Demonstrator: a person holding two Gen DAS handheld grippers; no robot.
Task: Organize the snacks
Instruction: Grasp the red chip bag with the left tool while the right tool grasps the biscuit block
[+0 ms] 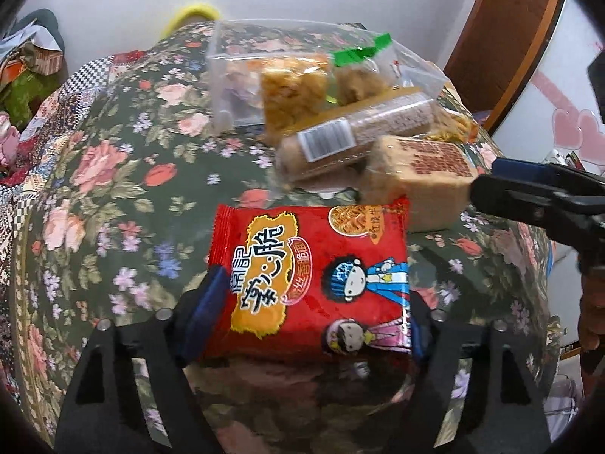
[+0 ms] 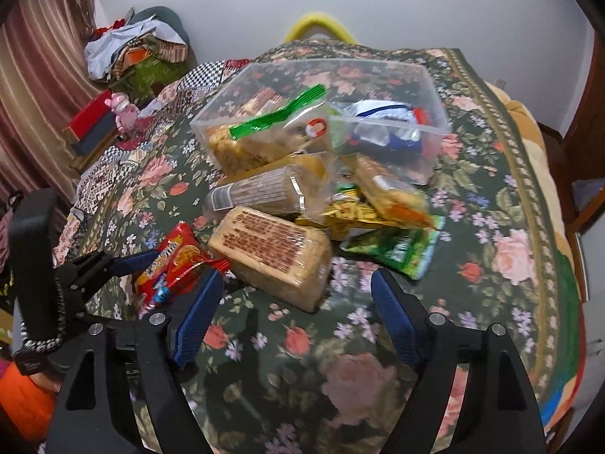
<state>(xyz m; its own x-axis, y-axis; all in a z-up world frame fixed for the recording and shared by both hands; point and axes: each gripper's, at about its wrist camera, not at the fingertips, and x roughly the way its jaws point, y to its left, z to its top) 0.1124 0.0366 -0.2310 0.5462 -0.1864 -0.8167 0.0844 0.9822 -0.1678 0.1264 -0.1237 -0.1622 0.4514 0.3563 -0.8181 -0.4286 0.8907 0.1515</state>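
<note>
Left gripper (image 1: 314, 302) pinching red snack packet (image 1: 314, 283) at lower centre, right gripper (image 2: 295, 302) spread with nothing between its fingers, tan wrapped block (image 2: 272, 251) mid-frame, clear plastic box (image 2: 435, 128) upper centre on floral cloth (image 2: 491, 196).

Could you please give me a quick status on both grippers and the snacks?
Left gripper shut on red snack packet. Right gripper open, nothing held. Clear bin beyond, partly filled. Snack pile lies between packet and bin.

Home, a lived-in room. Floral tablecloth (image 2: 491, 196) over the table, striped curtain (image 2: 41, 87) at the side, heaped clothes (image 2: 132, 49) against a white wall, wooden door (image 1: 506, 38), pink toy figure (image 2: 123, 111).
</note>
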